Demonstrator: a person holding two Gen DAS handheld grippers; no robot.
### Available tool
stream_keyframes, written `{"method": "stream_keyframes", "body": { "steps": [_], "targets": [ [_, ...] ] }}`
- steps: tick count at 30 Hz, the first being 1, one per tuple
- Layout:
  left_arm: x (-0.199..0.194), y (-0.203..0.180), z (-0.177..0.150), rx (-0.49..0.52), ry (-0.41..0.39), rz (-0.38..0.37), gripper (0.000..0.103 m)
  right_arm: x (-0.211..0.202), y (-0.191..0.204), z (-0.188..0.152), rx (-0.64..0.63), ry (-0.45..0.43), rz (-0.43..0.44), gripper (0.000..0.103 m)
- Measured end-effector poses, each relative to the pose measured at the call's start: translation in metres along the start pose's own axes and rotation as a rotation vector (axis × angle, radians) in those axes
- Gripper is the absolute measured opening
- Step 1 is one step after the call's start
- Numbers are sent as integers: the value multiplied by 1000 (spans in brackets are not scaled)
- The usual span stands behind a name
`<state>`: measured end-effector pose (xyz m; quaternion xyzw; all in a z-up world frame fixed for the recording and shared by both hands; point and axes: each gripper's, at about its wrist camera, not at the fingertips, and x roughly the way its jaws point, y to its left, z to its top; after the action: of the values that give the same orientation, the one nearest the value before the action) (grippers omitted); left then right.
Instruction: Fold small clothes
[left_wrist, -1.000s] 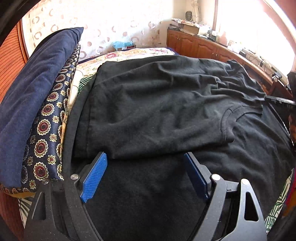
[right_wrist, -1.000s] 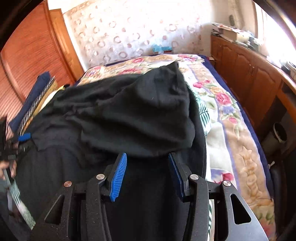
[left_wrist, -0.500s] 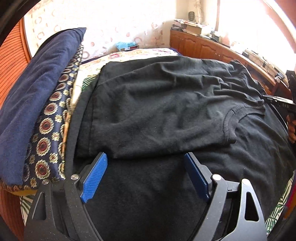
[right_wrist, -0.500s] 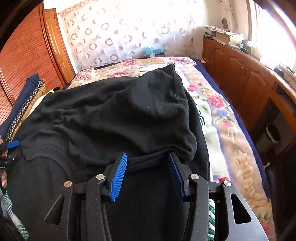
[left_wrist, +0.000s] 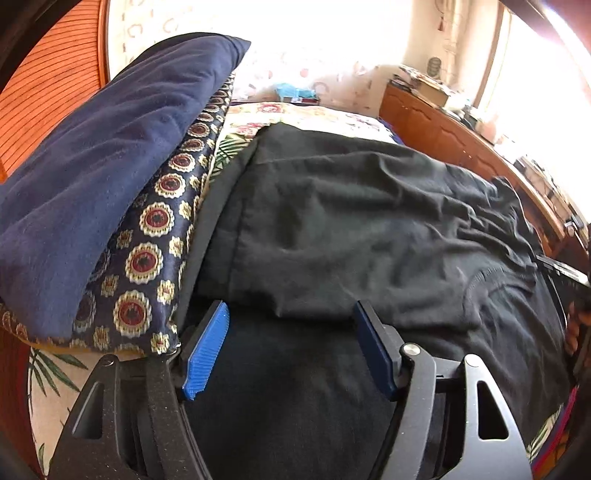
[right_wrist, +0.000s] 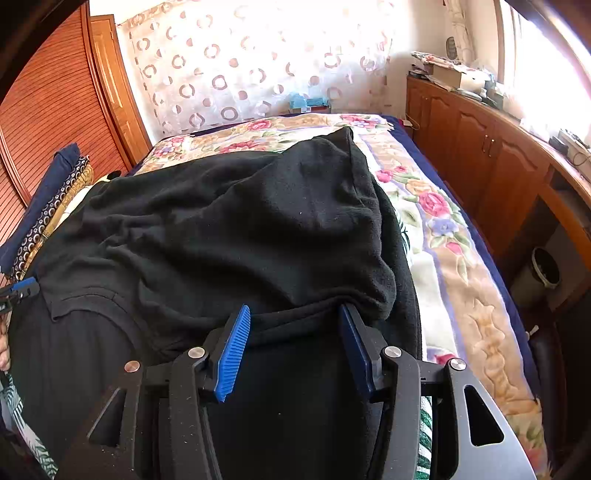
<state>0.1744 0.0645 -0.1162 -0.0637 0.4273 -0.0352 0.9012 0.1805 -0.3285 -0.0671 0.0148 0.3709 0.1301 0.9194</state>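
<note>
The black shirt (left_wrist: 369, 229) lies spread out on the bed (right_wrist: 454, 236). Its top part is folded over, so a thick edge runs across the middle, right in front of both my tongs. The neck hole (left_wrist: 491, 280) shows on the right side of the fold in my left camera.

My left tongs (left_wrist: 291, 339) are wide open. The blue pads (left_wrist: 207, 347) sit low over the dark cloth, and I hold nothing with them. The folded edge is just beyond the tips.

My right tongs (right_wrist: 293, 332) are open too. The folded edge of the shirt bunches up just past their tips. I cannot tell if the tips touch the cloth, but they do not squeeze it.

On the left of the shirt there is a blue pillow (left_wrist: 99, 155). It lies on top of a dark cloth with round flower shapes (left_wrist: 155, 251). The bed cover has big pink flowers. A brown wooden cabinet (right_wrist: 476, 147) stands along the right side of the bed. A curtain with rings (right_wrist: 240, 62) hangs at the far end.
</note>
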Motion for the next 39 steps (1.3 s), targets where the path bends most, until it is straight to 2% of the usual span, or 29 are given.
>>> {"method": "stream_keyframes", "body": {
  "steps": [3,7,9,10,17,18,19,20,21,22,25,31,33,39],
  "targets": [
    [4,2,6,-26,-6,20,56,1,0,0,-5,1,-5,52],
    [4,7,9,-58,-19,21,45,0,0,0,-9,2,-8,52],
    [4,8,8,-54,-23,22,31,1,0,-1,-11,2,-9,52],
    [4,7,6,-45,-17,18,28,1,0,0,-12,2,-8,52],
    [7,-2,9,-10,-15,50,27,2,0,0,-25,5,-18,52],
    [8,-4,10,3,-14,42,13,2,0,0,-27,5,-20,52],
    [8,-5,10,14,-9,29,6,2,0,0,-25,4,-18,52],
    [7,-6,10,19,-14,23,6,2,-2,1,-19,1,-12,48],
    [4,-6,10,22,-26,20,5,1,-3,1,-12,-3,-6,23],
    [1,-7,11,27,-40,7,5,1,-4,2,-10,-6,9,6],
    [-18,-8,13,34,-95,-16,5,-12,-3,5,-2,-62,64,5],
    [-66,-8,23,46,-204,-52,5,-63,10,13,-43,-199,110,5],
    [-84,-4,22,43,-236,-67,5,-78,14,11,-65,-219,123,4],
    [-114,4,2,66,-261,-83,5,-112,15,-17,-97,-227,164,4]
  ]
}}
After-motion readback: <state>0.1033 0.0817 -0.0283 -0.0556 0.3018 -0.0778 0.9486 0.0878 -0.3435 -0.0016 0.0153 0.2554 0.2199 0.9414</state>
